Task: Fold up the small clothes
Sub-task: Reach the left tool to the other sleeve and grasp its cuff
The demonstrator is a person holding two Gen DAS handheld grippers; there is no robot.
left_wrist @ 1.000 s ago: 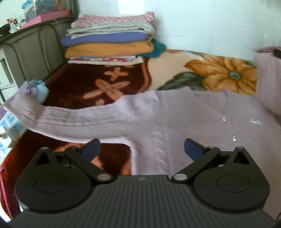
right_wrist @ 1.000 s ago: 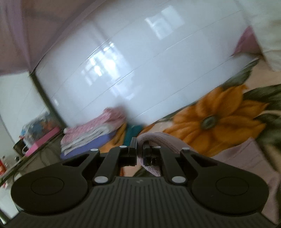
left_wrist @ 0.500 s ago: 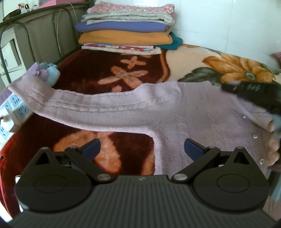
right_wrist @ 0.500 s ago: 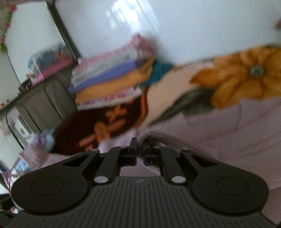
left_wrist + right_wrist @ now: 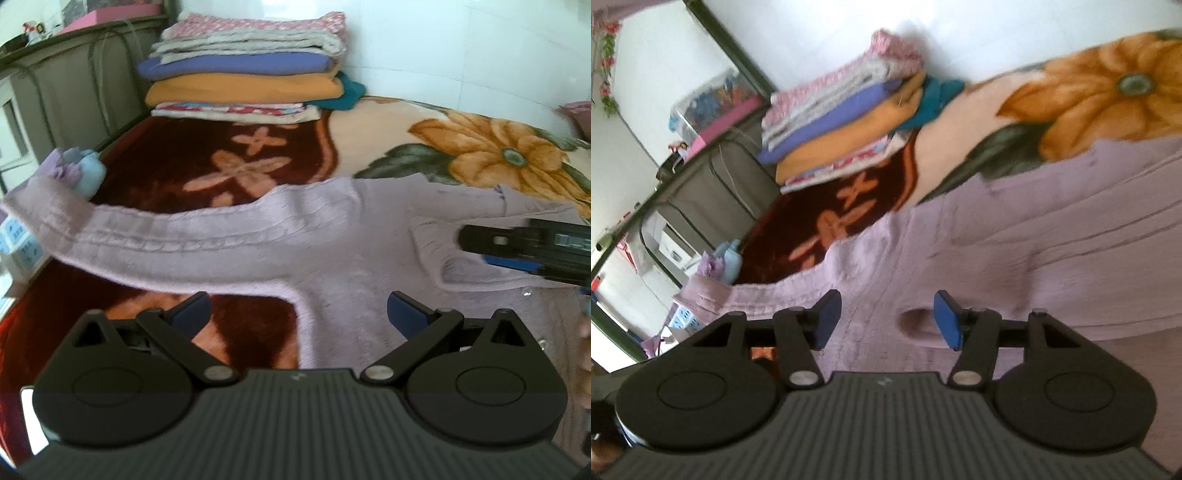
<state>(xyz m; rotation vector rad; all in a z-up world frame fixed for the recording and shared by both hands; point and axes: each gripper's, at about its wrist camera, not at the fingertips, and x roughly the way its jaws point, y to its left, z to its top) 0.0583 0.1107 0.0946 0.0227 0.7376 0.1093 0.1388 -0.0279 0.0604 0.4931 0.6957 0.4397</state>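
Bright daylight glares off the white wall (image 5: 820, 40); both fisheye views are motion-blurred and edge-warped.

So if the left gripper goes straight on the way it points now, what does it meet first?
Most likely the lilac knitted cardigan spread on the floral blanket: the left gripper tilts down toward its underarm area, jaws open and empty. Depth is unclear.

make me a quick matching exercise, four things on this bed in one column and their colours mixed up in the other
Things:
1. cardigan
2. big flower on the blanket
3. second item from the top of the folded stack
4. claw pads

Colours:
A. orange
B. blue
C. pale lilac
D. grey

Pairs: 1-C, 2-A, 3-D, 4-B
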